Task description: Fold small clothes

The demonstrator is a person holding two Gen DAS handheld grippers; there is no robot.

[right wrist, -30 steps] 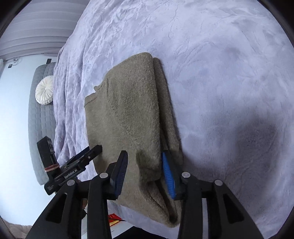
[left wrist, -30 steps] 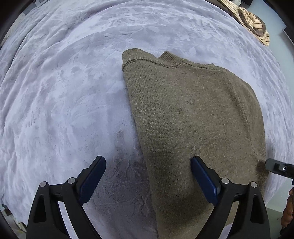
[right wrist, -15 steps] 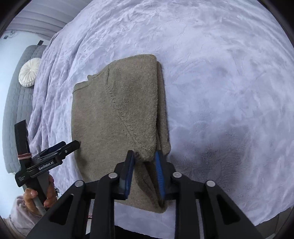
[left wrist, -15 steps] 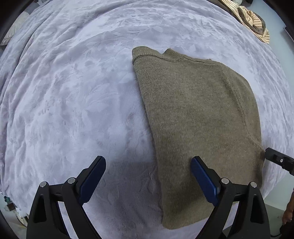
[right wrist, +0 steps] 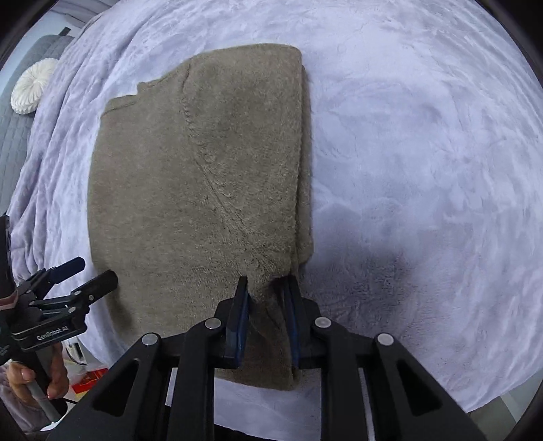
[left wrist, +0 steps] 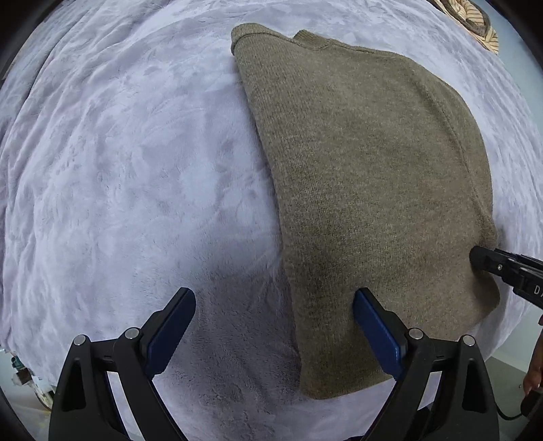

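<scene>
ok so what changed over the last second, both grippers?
The right gripper has closed its jaws onto the near right edge of the olive sweater, bunching the knit between the pads. The left gripper slid toward the sweater's left edge, jaws still wide open and straddling it. The sweater stays folded flat on the lilac blanket.

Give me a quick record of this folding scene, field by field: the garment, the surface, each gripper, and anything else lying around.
garment: olive knit sweater, lying partly folded
surface: pale lilac plush blanket
right gripper: has just closed, pinching the sweater's near corner by its folded edge
left gripper: wide open over the sweater's left edge, one pad over the blanket, one over the knit, nothing held
other items: striped cloth at the far corner; round white cushion beside the blanket
</scene>
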